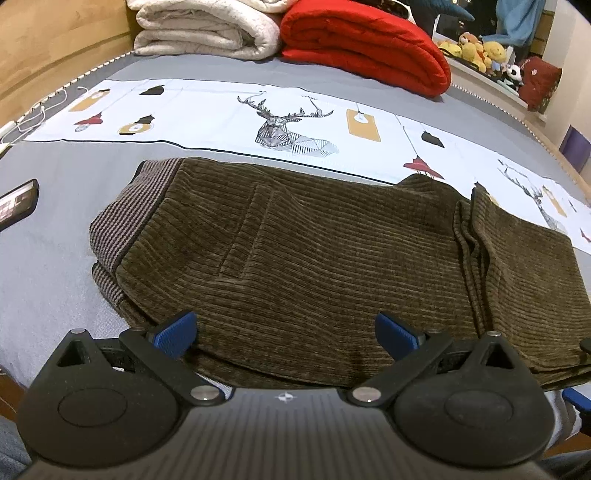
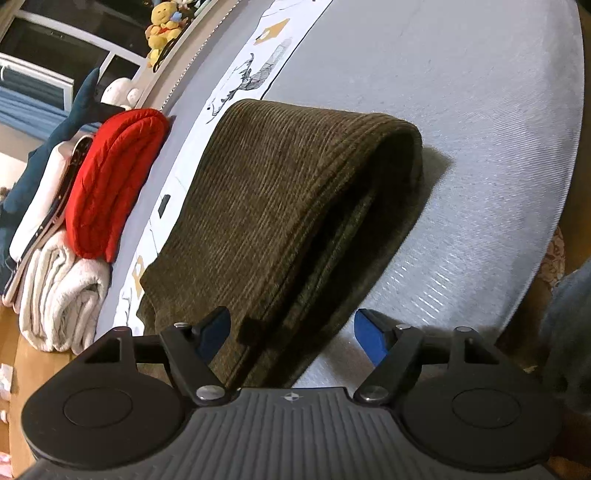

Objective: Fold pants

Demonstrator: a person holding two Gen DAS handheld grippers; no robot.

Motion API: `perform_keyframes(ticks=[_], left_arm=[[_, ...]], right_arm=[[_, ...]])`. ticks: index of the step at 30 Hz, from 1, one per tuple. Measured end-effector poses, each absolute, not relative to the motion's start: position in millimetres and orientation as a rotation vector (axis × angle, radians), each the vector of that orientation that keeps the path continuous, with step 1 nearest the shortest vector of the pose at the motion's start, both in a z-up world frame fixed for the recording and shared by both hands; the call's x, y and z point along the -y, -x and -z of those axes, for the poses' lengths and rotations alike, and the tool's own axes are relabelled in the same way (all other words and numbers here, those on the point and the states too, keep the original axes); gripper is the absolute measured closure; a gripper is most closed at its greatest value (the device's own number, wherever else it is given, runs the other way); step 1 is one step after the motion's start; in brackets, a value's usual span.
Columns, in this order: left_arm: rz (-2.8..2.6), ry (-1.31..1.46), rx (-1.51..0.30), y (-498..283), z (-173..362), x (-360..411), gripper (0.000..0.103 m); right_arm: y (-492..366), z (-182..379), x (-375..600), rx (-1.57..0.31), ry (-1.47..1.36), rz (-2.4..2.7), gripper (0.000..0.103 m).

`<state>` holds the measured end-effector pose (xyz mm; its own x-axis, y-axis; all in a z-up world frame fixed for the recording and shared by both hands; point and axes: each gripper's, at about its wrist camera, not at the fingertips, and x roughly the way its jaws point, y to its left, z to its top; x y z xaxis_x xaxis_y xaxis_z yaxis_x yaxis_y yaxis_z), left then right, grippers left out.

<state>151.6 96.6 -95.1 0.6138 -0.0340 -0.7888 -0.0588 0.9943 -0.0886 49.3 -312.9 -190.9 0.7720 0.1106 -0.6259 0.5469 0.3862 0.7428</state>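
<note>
Brown corduroy pants point(image 1: 303, 258) lie folded on the grey bed, waistband at the left, folded legs stacked at the right. My left gripper point(image 1: 286, 334) is open, just above the near edge of the pants, holding nothing. In the right wrist view the pants point(image 2: 273, 206) show as a folded stack seen from one end, with a rounded fold at the far end. My right gripper point(image 2: 291, 332) is open with the near end of the stack between its blue pads; the pads do not press the cloth.
A red folded blanket point(image 1: 365, 44) and a white folded blanket point(image 1: 207, 29) lie at the head of the bed. A phone point(image 1: 16, 203) lies at the left. A white printed sheet strip point(image 1: 258, 114) crosses the grey bed point(image 2: 480, 129). Plush toys point(image 1: 480, 51) sit beyond.
</note>
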Motion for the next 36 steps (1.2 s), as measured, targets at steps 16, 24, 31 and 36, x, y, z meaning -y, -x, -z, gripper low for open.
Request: perform_keyframes(ticks=[16, 24, 31, 36], left_arm=[[-0.069, 0.199, -0.933, -151.8, 90.0, -136.4, 0.0], [-0.1, 0.199, -0.939, -154.6, 89.5, -145.8, 0.0], [-0.159, 0.204, -0.897, -155.5, 80.8, -167.3, 0.0], [-0.261, 0.178, -0.885, -161.1, 81.7, -186.8, 0.0]], right_arm=[[-42.3, 189.1, 315.9, -0.574, -1.224, 0.327, 0.016], [-41.8, 194.7, 322.6, -0.559, -1.185, 0.386, 0.016], [-36.1, 196.0, 309.8, -0.509, -1.139, 0.424, 0.02], [-47.7, 204.7, 330.0, -0.472, -1.225, 0.434, 0.016]])
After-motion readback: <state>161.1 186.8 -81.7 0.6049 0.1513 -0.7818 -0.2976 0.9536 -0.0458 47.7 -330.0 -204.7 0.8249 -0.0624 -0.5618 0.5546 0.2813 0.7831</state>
